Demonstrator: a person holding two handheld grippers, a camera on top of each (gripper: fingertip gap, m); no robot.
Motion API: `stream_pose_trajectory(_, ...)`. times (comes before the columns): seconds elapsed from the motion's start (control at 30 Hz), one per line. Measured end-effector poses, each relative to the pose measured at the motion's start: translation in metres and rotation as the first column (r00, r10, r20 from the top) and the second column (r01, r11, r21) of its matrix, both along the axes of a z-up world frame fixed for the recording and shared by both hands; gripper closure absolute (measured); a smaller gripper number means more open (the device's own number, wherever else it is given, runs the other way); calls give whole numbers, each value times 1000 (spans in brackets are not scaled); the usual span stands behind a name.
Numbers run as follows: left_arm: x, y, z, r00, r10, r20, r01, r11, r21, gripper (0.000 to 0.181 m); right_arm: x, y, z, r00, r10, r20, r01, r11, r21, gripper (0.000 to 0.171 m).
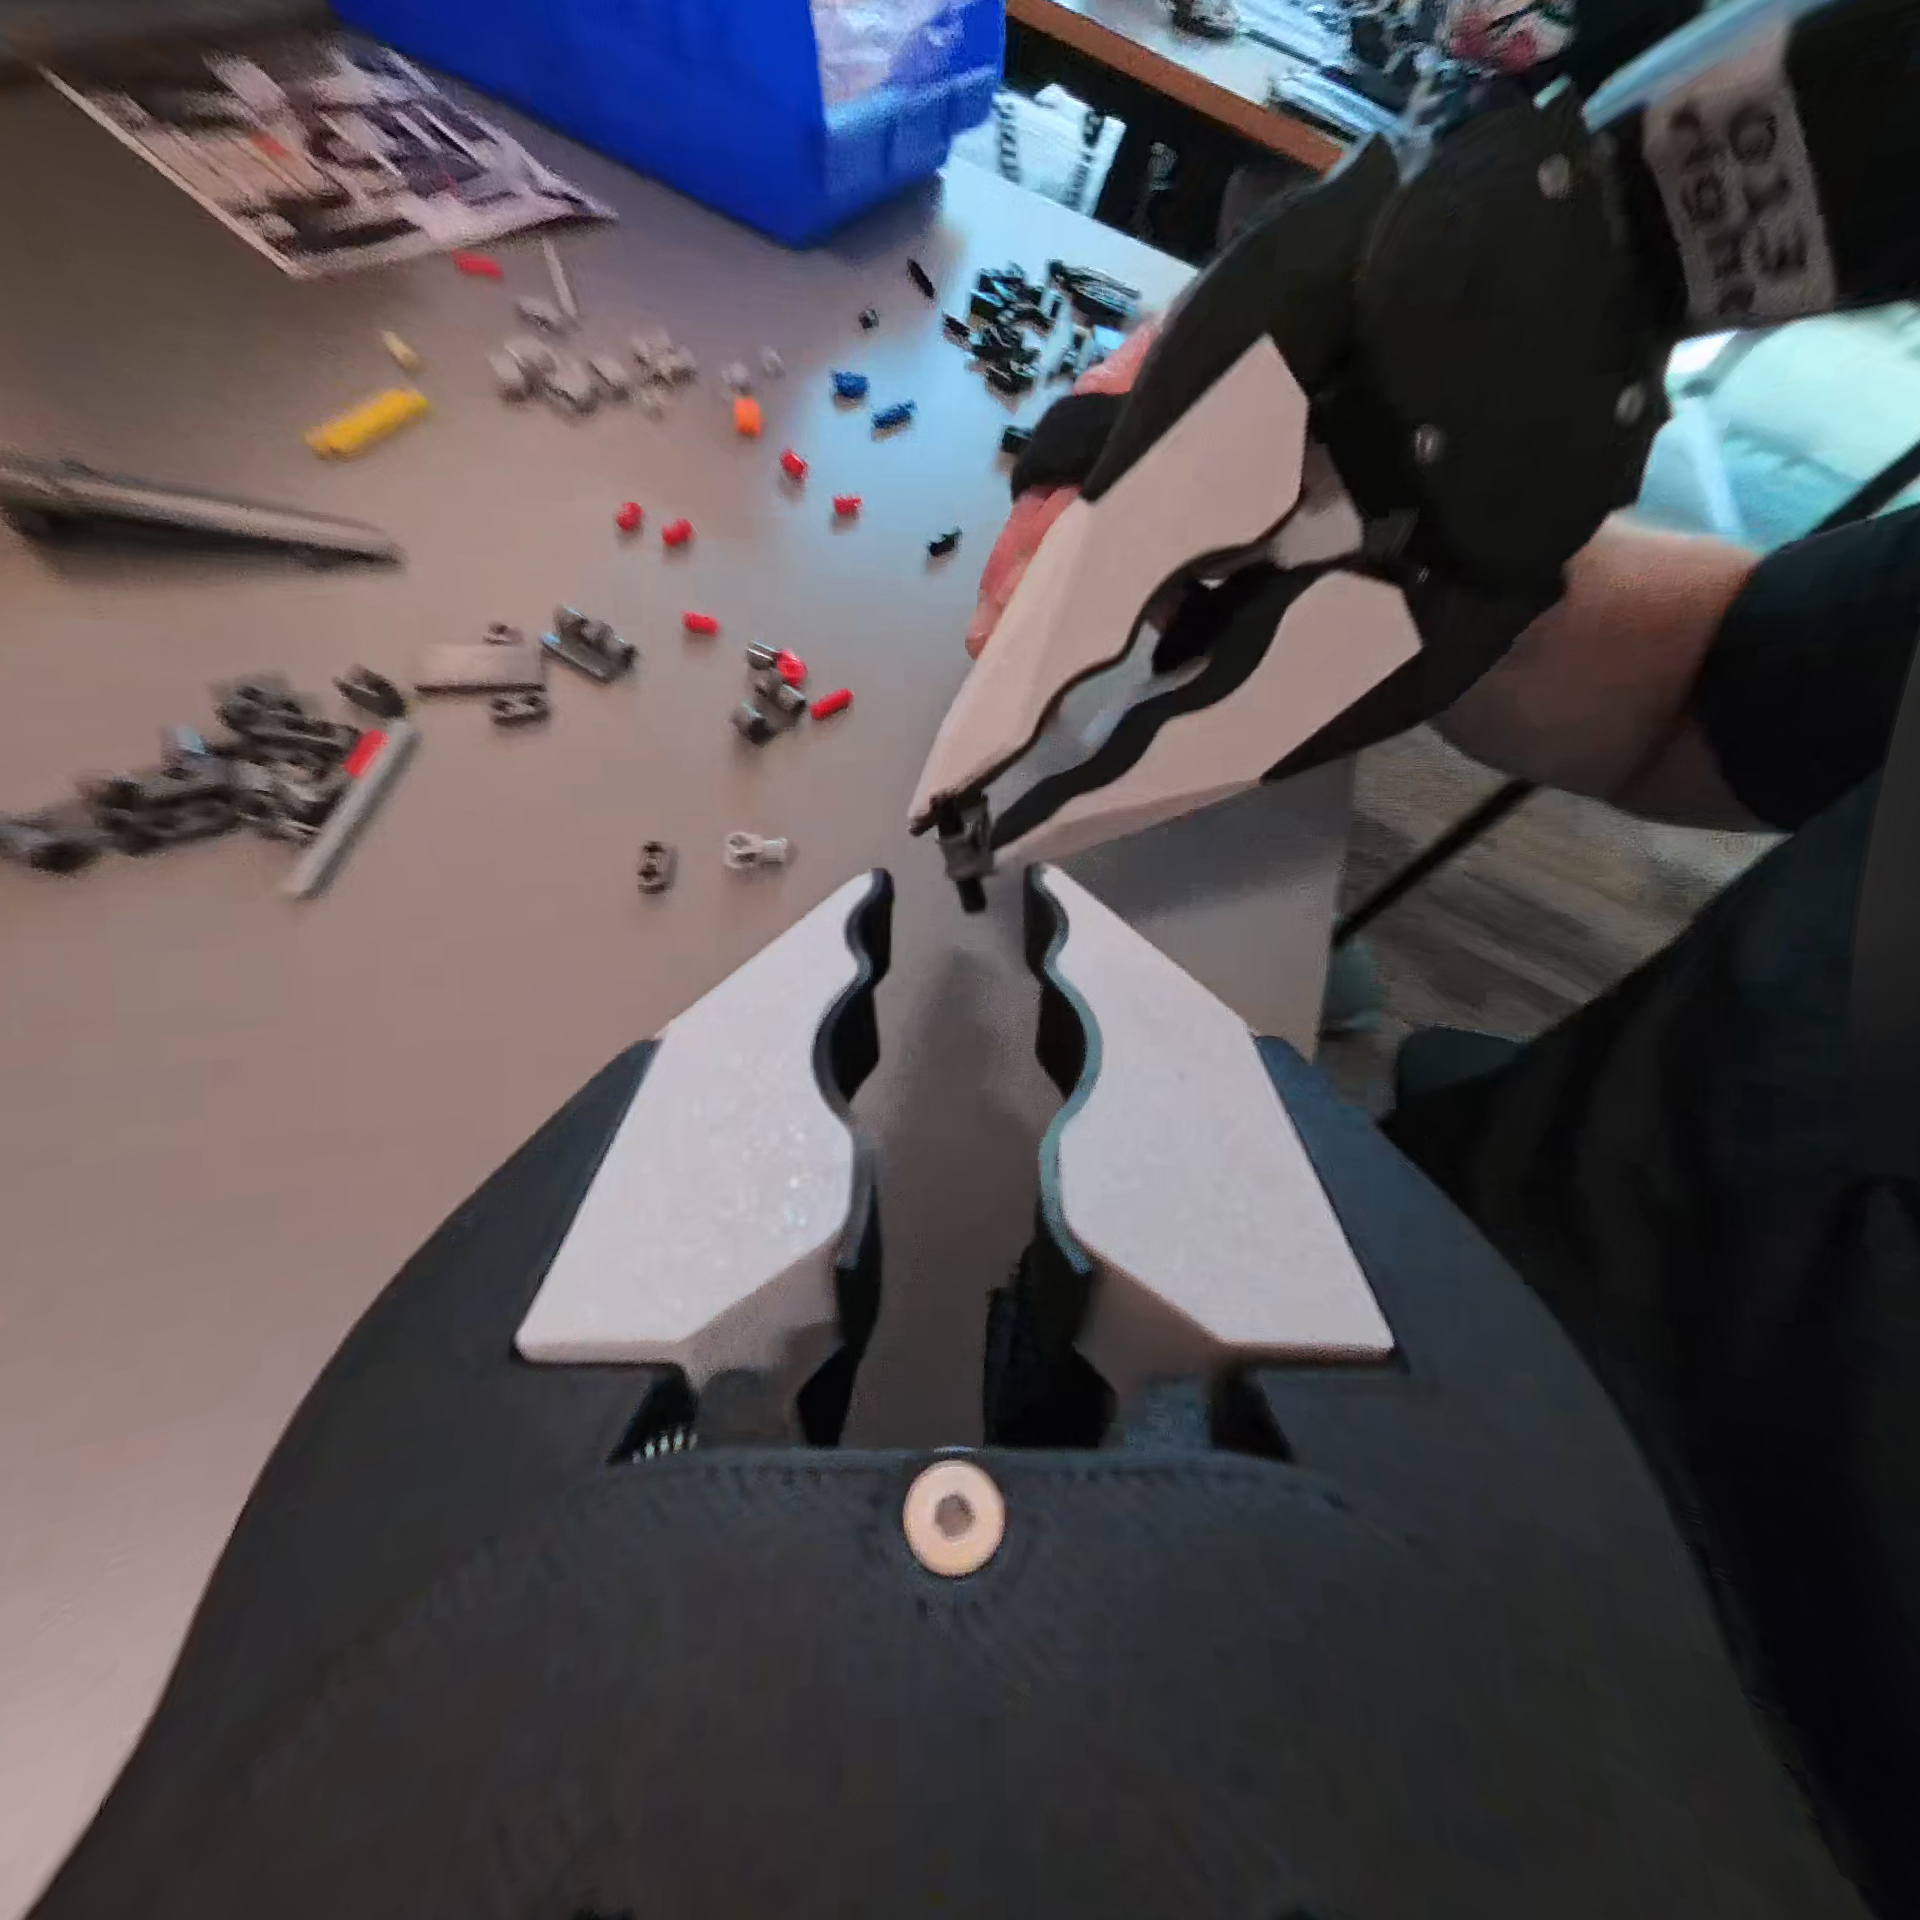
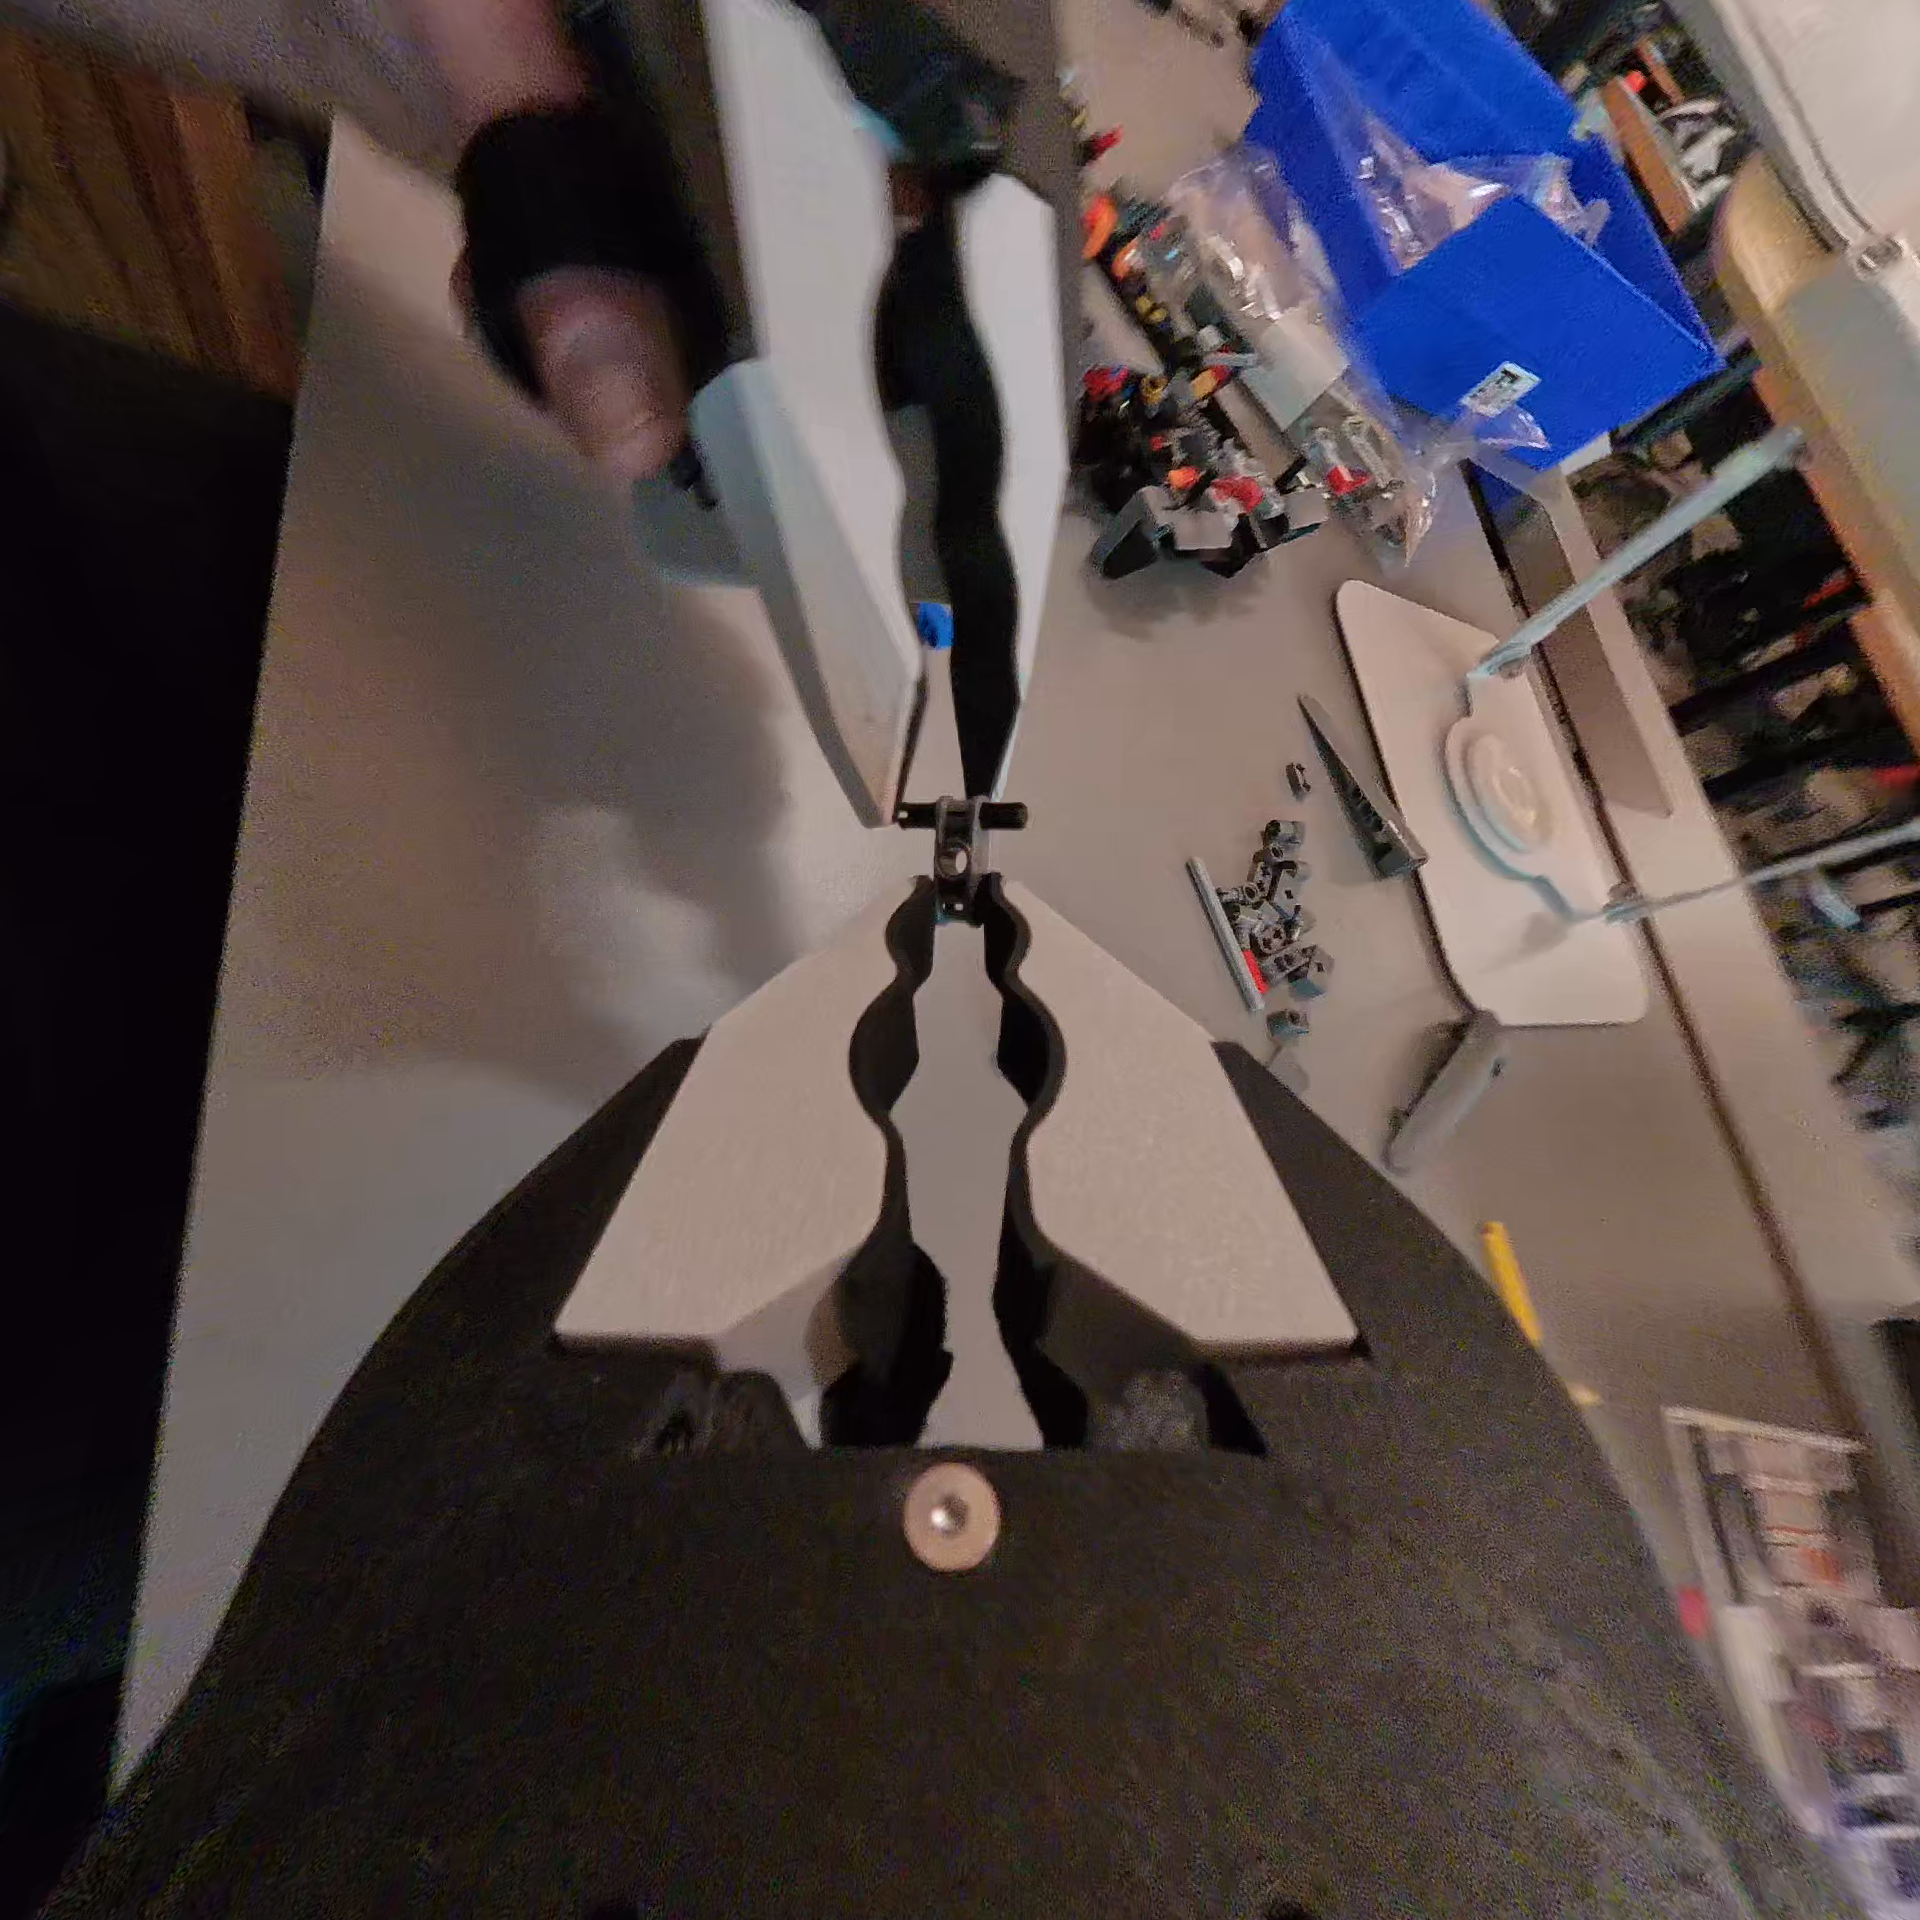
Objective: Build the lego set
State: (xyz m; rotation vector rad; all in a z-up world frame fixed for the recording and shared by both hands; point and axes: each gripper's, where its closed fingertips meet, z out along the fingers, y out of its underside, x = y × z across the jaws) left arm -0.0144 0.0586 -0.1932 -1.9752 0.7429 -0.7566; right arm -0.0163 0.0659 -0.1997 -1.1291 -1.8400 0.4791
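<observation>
Right gripper (image 2: 958,902): I am clenching its tips on a small black lego connector (image 2: 957,847) with a black pin through it, holding it in the air over the grey table (image 1: 208,1039).

Left gripper (image 1: 958,883): I am keeping its jaws released, with a gap between the fingers and nothing in them; the tips are sitting just beside the held connector (image 1: 964,831).

Loose pieces: red pins (image 1: 675,532), blue pins (image 1: 849,382), a yellow brick (image 1: 366,421), a grey pile (image 1: 592,369) and a black pile (image 1: 1029,317) are lying scattered across the table.

Other stock: an instruction booklet (image 1: 332,156) and a blue bin (image 1: 727,94) are resting at the table's far side, and a clear bag (image 2: 1299,343) is lying against the blue bin (image 2: 1507,312).
</observation>
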Motion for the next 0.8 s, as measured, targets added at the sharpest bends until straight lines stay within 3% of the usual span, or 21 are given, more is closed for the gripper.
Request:
stream_pose_trajectory(0.2,-17,3,11,963,220,-158,-167,941,294,164,-9,-1,16,986,-118,-117,73,941,-330,165)
stream_pose_trajectory(0.3,-20,5,21,955,273,-113,-215,906,365,165,-13,0,16,980,-153,-130,101,934,-343,165)
stream_pose_trajectory(0.67,-18,-3,20,971,235,-52,-205,921,331,179,-21,-10,18,971,-172,-167,99,921,-378,165)
stream_pose_trajectory(0.8,-29,-7,18,964,265,-39,-240,921,308,180,-18,-6,20,980,-145,-139,88,933,-348,150)
